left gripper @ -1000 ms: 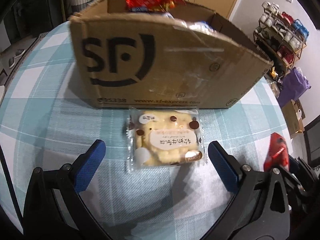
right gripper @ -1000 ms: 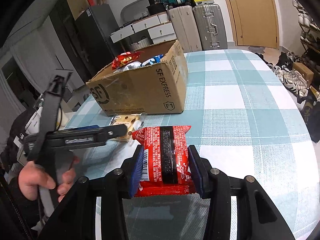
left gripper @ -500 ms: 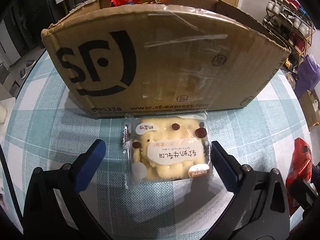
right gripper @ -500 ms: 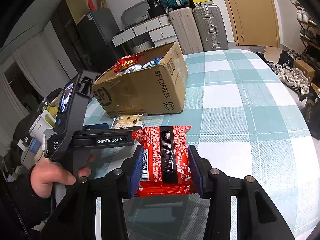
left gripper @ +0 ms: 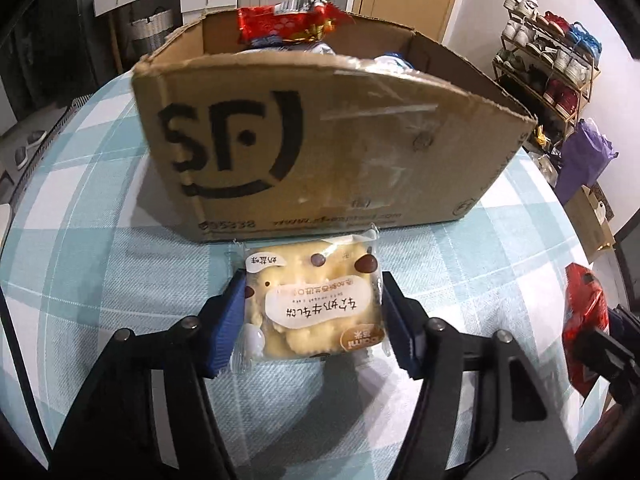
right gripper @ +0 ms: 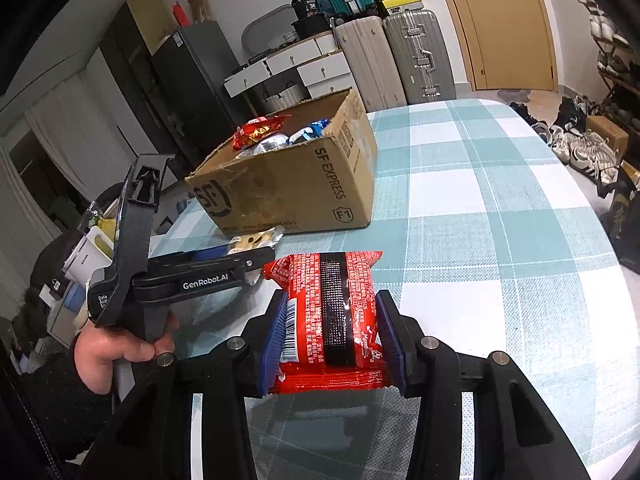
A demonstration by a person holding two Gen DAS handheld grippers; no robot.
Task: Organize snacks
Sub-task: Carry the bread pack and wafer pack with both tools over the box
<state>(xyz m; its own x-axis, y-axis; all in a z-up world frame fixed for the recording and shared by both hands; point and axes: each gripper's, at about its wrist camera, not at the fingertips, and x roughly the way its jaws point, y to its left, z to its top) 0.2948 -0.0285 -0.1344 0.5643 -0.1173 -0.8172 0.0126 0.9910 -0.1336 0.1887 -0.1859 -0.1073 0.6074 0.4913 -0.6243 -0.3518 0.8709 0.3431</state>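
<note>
The cardboard box (left gripper: 332, 140) is seen just beyond the biscuit packet (left gripper: 314, 300), which is clamped flat by the left hand-held gripper (left gripper: 312, 316) close to the box's near wall. The red snack packet (right gripper: 330, 316), long axis pointing forward, is pinched by the right hand-held gripper (right gripper: 330, 344) above the checked bench (right gripper: 500, 240), where open room is left rightward.

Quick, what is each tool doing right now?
Left tool: closed on the yellow biscuit packet.
Right tool: closed on the red snack packet.
</note>
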